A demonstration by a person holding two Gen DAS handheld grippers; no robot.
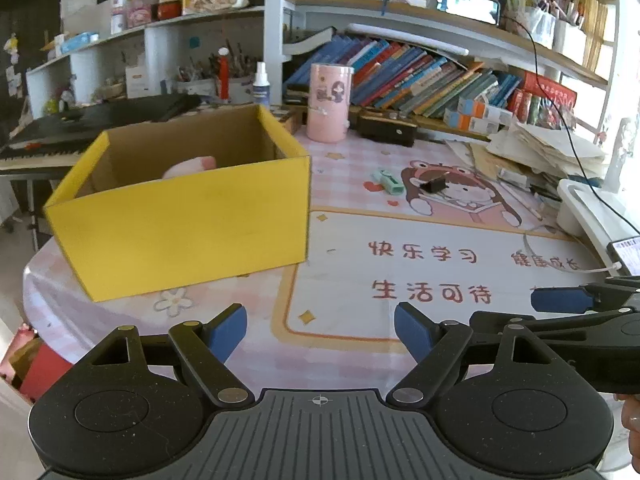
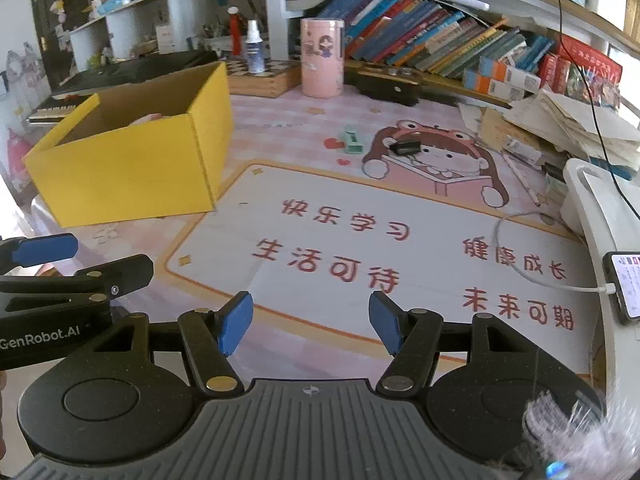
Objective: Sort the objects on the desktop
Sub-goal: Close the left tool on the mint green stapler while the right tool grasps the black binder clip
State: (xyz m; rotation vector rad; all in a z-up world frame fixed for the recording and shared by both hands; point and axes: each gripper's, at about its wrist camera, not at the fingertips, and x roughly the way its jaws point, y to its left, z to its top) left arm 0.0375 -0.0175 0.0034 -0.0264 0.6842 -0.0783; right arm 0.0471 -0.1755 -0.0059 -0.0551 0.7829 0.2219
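- Yellow cardboard box (image 1: 180,216): open-topped; a soft pink rounded item (image 1: 192,166) lies inside, the rest of its floor hidden.
- Mint-green plastic stapler-like piece (image 1: 387,181): on the mat just right of the box; probably light, rigid, slippery; pinch across its long sides.
- Small black clip (image 1: 433,185): farther right; light, stiff.
- Left gripper (image 1: 320,330), right gripper (image 2: 311,326): jaws apart, empty.
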